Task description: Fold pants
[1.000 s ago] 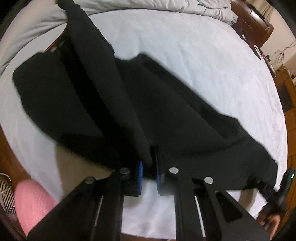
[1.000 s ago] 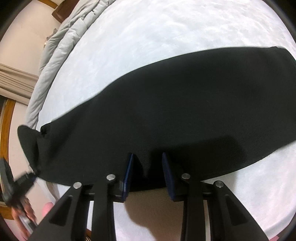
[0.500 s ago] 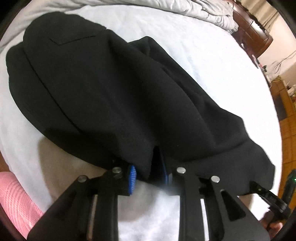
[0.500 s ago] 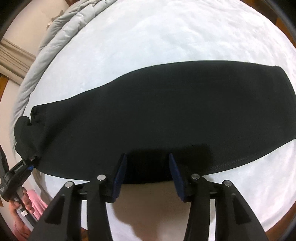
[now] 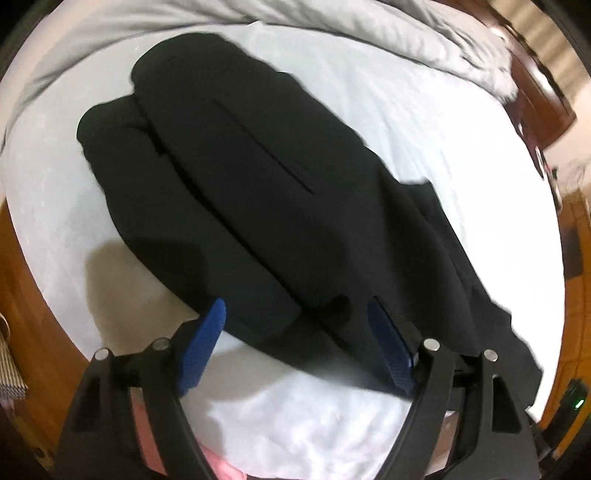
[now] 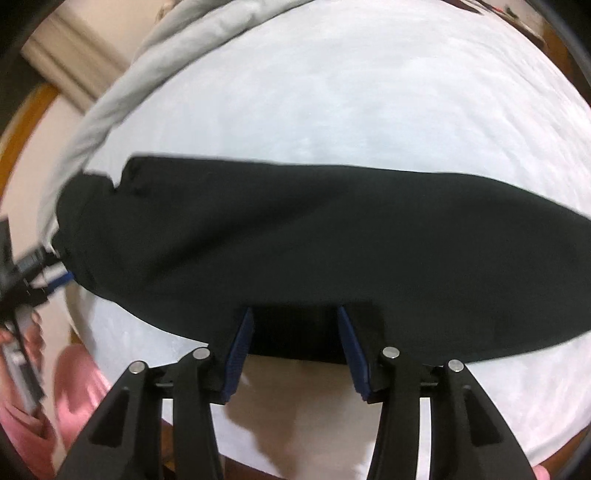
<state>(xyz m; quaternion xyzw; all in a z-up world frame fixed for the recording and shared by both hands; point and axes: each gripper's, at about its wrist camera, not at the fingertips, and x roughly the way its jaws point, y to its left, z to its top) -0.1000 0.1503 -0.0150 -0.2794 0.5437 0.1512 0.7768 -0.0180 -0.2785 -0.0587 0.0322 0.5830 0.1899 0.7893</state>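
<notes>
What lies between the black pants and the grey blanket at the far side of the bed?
Only bare white sheet lies between the black pants and the grey blanket; the left wrist view shows it.

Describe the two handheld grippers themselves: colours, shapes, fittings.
Both the left gripper and the right gripper share one build: matte black frames with triangular cut-outs, round silver pivot bolts, and two fingers faced with blue ribbed pads. Pink sleeve fabric shows beside them.
</notes>
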